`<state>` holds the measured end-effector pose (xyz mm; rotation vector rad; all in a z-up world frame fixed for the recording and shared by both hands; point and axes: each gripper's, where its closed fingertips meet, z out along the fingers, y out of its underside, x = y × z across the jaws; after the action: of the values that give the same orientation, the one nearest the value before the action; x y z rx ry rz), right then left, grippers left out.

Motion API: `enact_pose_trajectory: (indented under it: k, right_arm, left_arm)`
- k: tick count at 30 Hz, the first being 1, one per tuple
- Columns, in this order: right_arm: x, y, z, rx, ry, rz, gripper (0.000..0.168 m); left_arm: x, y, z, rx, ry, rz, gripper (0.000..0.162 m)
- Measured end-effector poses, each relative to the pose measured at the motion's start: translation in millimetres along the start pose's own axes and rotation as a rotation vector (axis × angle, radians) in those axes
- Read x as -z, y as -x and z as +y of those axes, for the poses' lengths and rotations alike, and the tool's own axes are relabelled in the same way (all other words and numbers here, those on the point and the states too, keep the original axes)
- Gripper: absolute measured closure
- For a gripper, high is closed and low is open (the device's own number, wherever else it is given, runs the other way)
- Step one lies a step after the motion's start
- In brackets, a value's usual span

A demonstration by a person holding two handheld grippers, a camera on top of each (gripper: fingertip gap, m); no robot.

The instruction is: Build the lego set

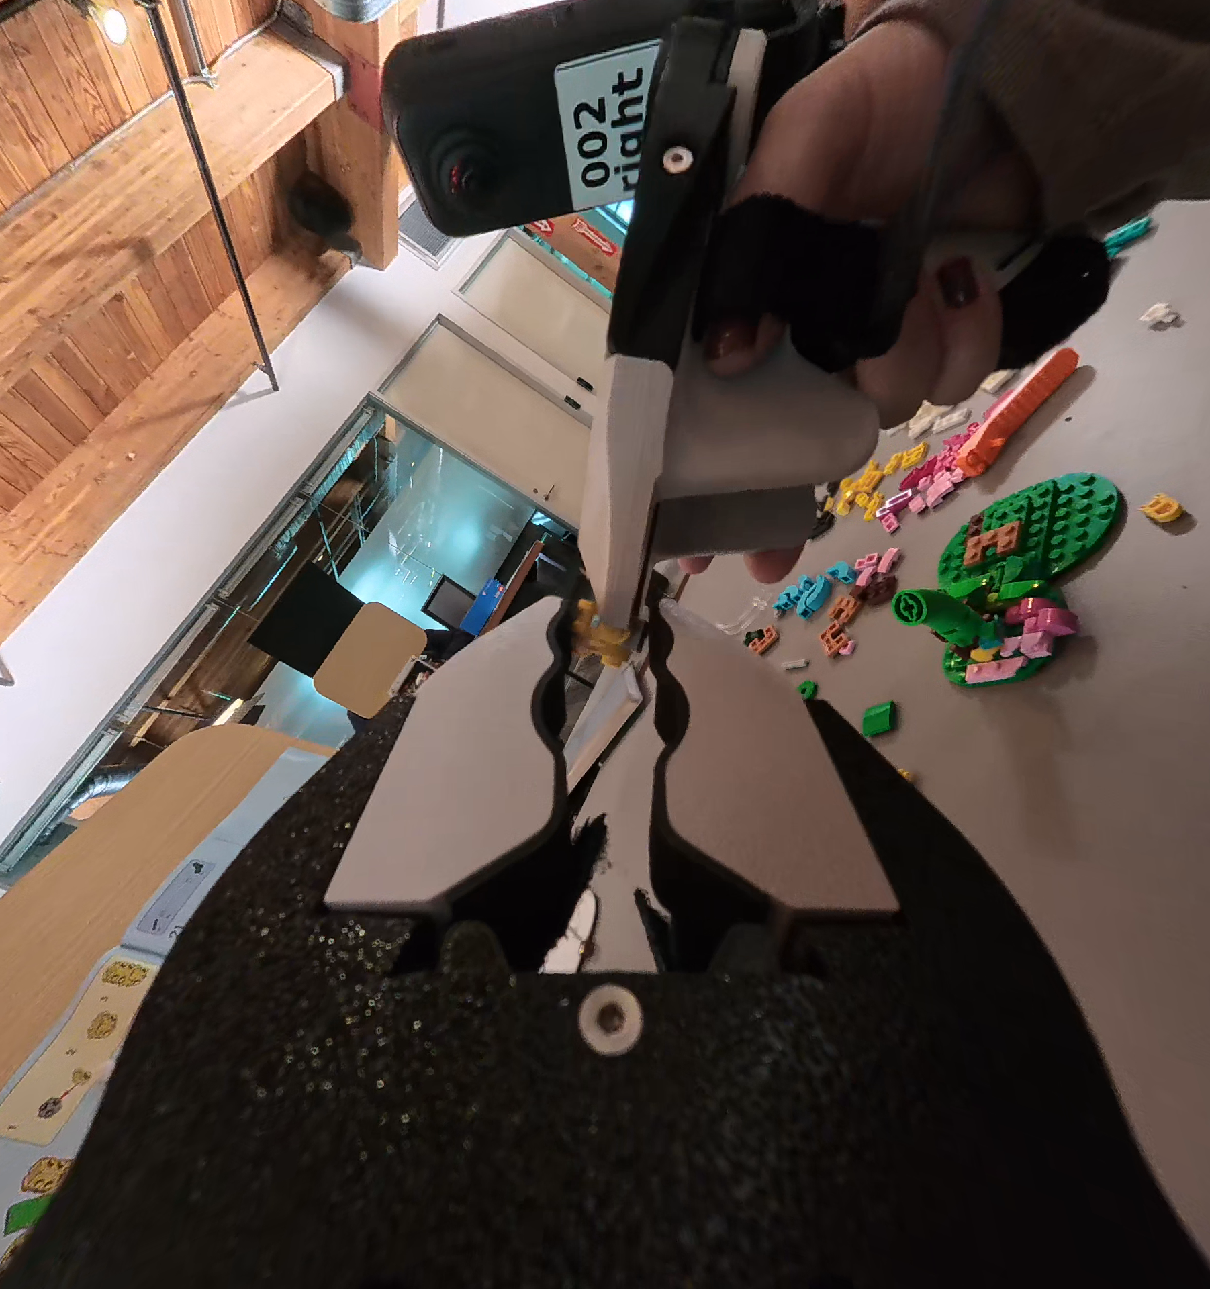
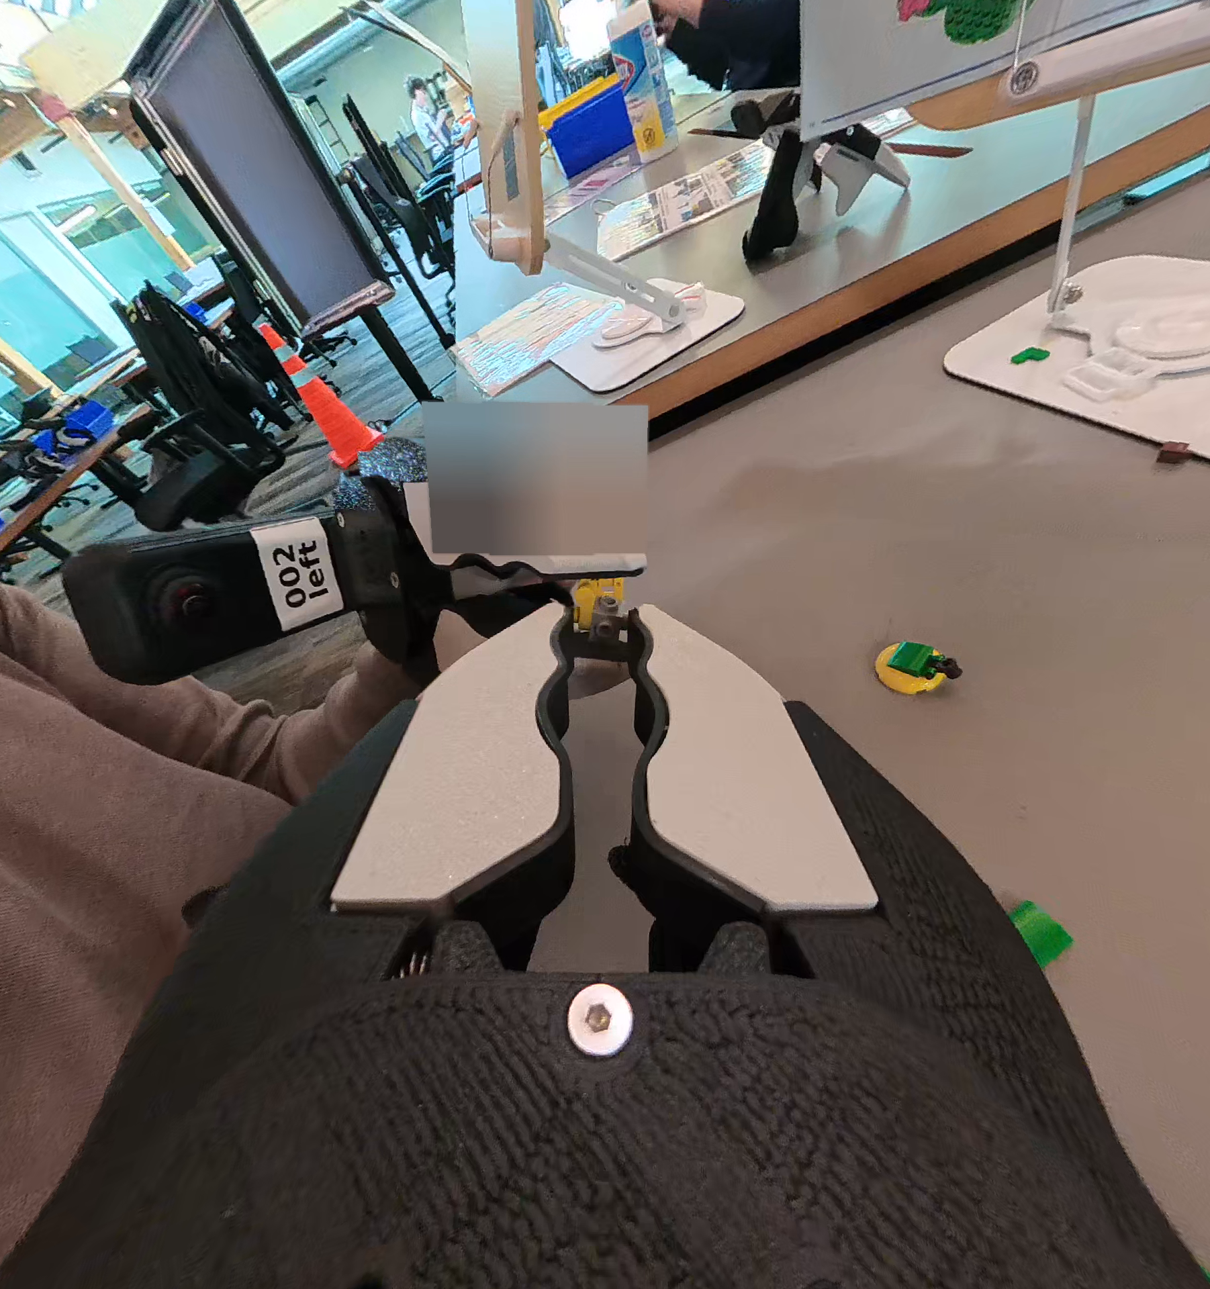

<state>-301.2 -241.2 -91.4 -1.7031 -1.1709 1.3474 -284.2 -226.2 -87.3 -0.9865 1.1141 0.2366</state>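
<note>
Both grippers meet mid-air on a small yellow assembly [image 2: 592, 605] — the left gripper [image 1: 599, 645] clenches it, the right gripper [image 2: 599, 621] pinches a grey piece [image 2: 606, 617] against it; pressing it home squarely looks next.

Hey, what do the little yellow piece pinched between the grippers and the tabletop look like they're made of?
The yellow piece, held at the tips of the right hand-held gripper and the left hand-held gripper, looks like hard moulded plastic: uniform colour, crisp edges, slight gloss. The tabletop looks like smooth matte grey laminate with a wood-coloured edge, though its core can't be told.
</note>
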Motion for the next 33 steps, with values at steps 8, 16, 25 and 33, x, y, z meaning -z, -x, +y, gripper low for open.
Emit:
enact_pose_trajectory:
  k: [8, 16, 25, 33]
  right_arm:
    - [4.3, 3.0, -2.3, -0.052, 0.015, -0.069, 0.156]
    - [12.8, 14.8, 1.3, -0.146, 0.113, -0.250, 0.157]
    - [21.9, 25.5, 0.4, -0.182, 0.223, -0.379, 0.156]
    - [21.0, 23.3, 1.0, -0.138, 0.240, -0.344, 0.155]
  left_arm:
    - [0.1, 2.5, -2.2, -0.033, -0.008, -0.029, 0.141]
    - [4.9, 0.0, -13.5, 0.013, -0.062, 0.023, 0.138]
    - [5.8, -3.7, -26.8, 0.044, -0.102, 0.067, 0.144]
    - [5.7, -3.3, -23.4, 0.038, -0.090, 0.071, 0.144]
